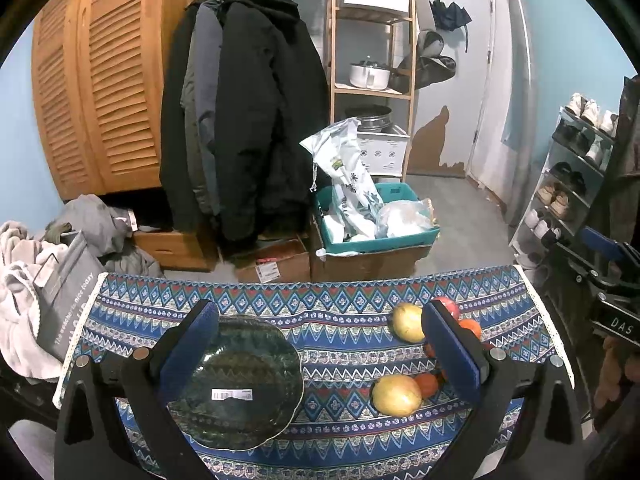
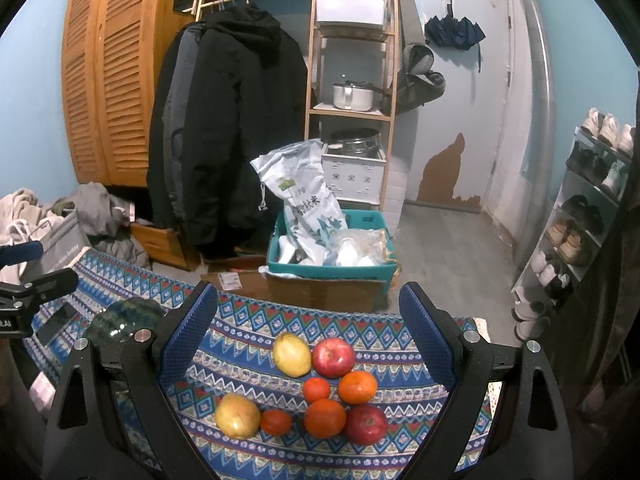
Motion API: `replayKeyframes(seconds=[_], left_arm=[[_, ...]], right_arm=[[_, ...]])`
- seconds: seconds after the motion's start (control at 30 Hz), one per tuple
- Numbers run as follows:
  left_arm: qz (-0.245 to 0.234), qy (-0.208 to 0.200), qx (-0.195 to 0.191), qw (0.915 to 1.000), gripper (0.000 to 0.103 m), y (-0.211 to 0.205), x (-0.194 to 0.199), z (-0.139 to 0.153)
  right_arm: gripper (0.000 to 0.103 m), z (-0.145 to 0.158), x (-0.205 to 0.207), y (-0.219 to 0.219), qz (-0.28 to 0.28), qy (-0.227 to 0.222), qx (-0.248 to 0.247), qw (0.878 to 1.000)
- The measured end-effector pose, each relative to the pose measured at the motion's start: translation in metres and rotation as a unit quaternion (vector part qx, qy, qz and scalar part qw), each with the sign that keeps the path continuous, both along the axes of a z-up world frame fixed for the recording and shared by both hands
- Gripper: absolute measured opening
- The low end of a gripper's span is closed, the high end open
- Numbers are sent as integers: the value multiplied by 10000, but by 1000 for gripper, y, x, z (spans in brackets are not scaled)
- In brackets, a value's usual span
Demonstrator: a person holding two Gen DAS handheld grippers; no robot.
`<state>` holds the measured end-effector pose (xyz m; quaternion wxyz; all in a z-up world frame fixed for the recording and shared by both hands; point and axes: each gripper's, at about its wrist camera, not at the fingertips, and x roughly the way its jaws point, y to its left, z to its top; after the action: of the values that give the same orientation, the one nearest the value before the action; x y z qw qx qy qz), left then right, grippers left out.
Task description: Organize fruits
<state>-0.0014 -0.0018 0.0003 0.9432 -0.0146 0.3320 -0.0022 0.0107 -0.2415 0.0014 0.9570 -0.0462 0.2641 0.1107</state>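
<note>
The right gripper (image 2: 308,344) hung wide apart and empty above apples (image 2: 333,357), oranges (image 2: 357,387) and yellow fruits (image 2: 291,354) clustered on the patterned tabletop (image 2: 248,344).

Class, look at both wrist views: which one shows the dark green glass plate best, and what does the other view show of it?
The left wrist view: the plate lies nearly whole on the tablecloth, its barcode sticker showing. In the right wrist view only a small part of it shows behind a finger of the right gripper.

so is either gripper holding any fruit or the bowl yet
No, nothing is held. The left gripper and the right gripper are both open, above the bowl and fruit.
</note>
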Motion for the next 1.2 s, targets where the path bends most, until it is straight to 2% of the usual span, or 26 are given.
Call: replayKeyframes(seconds=[1.2], left_arm=[[-12, -61, -32, 10000, 102, -1, -1, 2]], right_arm=[[90, -1, -1, 4, 23, 11, -34, 10000]])
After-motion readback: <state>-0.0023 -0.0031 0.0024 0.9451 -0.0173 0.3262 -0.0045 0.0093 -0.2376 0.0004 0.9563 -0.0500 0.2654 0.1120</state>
